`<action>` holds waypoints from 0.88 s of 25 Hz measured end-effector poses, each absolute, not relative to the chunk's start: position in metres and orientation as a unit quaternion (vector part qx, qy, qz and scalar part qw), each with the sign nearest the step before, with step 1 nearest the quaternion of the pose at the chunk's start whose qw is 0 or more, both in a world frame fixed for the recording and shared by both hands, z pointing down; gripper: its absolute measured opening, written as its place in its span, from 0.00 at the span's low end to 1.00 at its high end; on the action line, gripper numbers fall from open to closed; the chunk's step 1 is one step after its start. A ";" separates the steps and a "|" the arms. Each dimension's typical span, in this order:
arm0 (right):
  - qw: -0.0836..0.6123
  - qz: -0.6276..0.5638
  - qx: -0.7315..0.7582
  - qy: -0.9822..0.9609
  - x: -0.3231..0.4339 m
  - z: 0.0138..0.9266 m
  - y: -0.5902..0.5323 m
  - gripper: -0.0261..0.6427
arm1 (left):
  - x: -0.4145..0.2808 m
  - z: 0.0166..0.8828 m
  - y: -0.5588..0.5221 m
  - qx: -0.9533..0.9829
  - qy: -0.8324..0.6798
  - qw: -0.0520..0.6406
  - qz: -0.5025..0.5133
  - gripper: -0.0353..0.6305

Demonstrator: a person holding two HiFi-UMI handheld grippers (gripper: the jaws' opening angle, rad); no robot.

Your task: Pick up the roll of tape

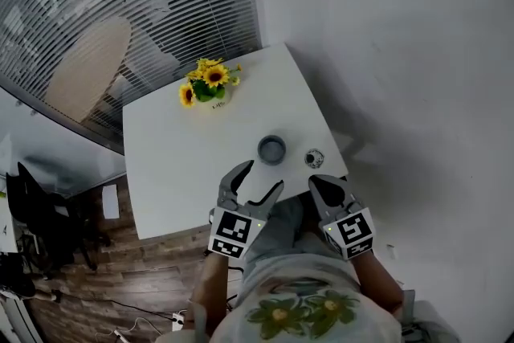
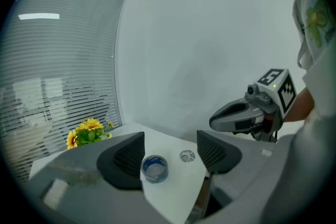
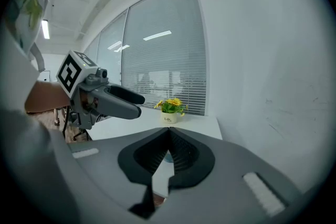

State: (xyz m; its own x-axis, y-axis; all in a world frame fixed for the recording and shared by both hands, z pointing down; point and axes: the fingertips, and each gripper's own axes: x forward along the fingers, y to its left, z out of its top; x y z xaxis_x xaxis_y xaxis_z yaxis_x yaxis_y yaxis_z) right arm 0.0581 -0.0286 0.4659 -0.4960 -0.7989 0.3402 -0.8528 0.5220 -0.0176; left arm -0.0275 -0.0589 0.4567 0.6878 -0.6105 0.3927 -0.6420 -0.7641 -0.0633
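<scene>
Noted roll of tape (image 1: 271, 149) flat on white table (image 1: 177, 173), near front edge. Noted left gripper (image 1: 261, 177) spread wide, gripping nothing, just short of tape; right gripper (image 1: 323, 187) pressed together, empty.

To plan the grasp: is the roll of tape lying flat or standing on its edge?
Lying flat. The roll of tape shows its open core facing up, with its ring resting on the white table.
</scene>
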 end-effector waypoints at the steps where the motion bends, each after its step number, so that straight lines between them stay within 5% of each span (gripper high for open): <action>1: 0.146 0.095 0.481 -0.859 0.060 0.466 -0.032 0.04 | -0.026 0.460 -0.062 0.918 -0.339 0.040 0.204 0.52; 22: 0.171 0.121 0.443 -0.872 0.059 0.491 -0.105 0.04 | 0.010 0.574 -0.109 0.905 -0.248 0.125 0.322 0.52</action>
State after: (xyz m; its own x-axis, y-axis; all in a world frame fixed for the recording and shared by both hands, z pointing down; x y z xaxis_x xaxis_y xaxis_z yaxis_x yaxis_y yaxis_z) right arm 0.0588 -0.1047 0.4905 -0.5492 -0.7304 0.4061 -0.8134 0.5787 -0.0594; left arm 0.0103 -0.1087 0.5742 0.6698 -0.3692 0.6443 -0.5303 -0.8452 0.0670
